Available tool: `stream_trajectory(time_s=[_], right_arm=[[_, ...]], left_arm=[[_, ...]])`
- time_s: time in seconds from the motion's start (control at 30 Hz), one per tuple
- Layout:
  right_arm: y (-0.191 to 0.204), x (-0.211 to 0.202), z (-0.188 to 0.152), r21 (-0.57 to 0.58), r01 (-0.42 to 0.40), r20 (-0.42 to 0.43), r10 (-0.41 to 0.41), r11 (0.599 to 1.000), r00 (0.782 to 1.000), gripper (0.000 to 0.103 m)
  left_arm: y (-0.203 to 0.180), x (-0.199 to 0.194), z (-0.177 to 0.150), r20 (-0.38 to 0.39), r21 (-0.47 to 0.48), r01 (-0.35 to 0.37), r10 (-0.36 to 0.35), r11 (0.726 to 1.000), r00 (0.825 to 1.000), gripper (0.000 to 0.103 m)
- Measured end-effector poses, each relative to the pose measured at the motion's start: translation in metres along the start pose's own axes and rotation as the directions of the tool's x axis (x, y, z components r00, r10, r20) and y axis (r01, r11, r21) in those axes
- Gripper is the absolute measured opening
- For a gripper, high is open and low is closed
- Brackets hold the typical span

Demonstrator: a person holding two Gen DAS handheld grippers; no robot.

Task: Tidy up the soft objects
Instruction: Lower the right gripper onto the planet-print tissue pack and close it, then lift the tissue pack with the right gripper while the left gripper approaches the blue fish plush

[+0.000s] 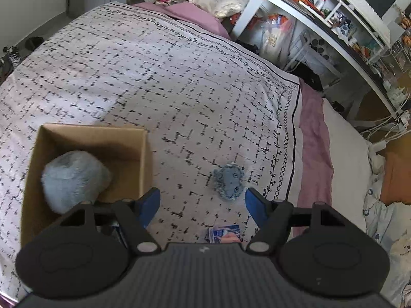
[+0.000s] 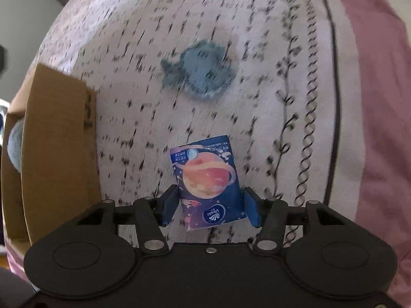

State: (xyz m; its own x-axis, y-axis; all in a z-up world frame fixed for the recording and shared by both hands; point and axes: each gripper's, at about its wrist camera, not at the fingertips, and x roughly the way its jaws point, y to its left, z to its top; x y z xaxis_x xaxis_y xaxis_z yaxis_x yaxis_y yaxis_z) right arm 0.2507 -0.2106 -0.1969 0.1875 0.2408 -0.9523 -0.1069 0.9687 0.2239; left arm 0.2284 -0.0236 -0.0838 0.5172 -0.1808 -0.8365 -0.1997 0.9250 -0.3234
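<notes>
**Right gripper closing in on tissue pack, box waits to the left**

Right gripper (image 2: 209, 209) points steeply down at the bed, tissue pack (image 2: 208, 183) between its blue pads. Left pad looks touching the pack edge, right pad just beside it; full pinch not confirmed, so I call it not yet clamped. Pack lies flat on the patterned blanket (image 2: 154, 25).

Left gripper (image 1: 203, 205) is spread wide, nothing between its pads, hovering over bare blanket; the pack shows just below it at the frame bottom.

Step in hand, my read: grasp of the pack. Next move calls for finishing the squeeze, lifting straight up, then carrying left to the cardboard box (image 1: 145, 154), clearing its near wall.

Further out: blue denim toy (image 2: 199, 73) lies alone on the blanket, well apart from the pack, likely next pick. Box already holds a grey-blue plush ball (image 1: 73, 177); room left beside it.

Edges: blanket border and pink sheet (image 1: 312, 125) to the right, bed edge beyond. Open blanket all round the pack, no obstacles except the box wall.
</notes>
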Motion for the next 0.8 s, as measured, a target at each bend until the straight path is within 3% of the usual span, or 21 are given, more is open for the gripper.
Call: stream_trajectory(time_s=[0.23,0.6,0.8], right_arm=[[-0.033,-0.010,0.013,0.105,-0.038,0.040,0.034,0.994,0.999,0.052],[-0.072,-0.015,0.031,0.174,-0.006,0.102,-0.012,0.985,0.995,0.053],[-0.088,-0.009,0.028,0.237,-0.001,0.092,-0.022,0.971,0.996,0.054]], left_arm=[[-0.019,0.029,0.008,-0.041,0.035,0.012,-0.011,0.999,0.999,0.072],[-0.039,0.077,0.014,-0.114,0.057,0.032,-0.025,0.998,0.993,0.072],[-0.044,0.118,0.015,-0.168,0.017,0.033,-0.030,0.999,0.985,0.072]])
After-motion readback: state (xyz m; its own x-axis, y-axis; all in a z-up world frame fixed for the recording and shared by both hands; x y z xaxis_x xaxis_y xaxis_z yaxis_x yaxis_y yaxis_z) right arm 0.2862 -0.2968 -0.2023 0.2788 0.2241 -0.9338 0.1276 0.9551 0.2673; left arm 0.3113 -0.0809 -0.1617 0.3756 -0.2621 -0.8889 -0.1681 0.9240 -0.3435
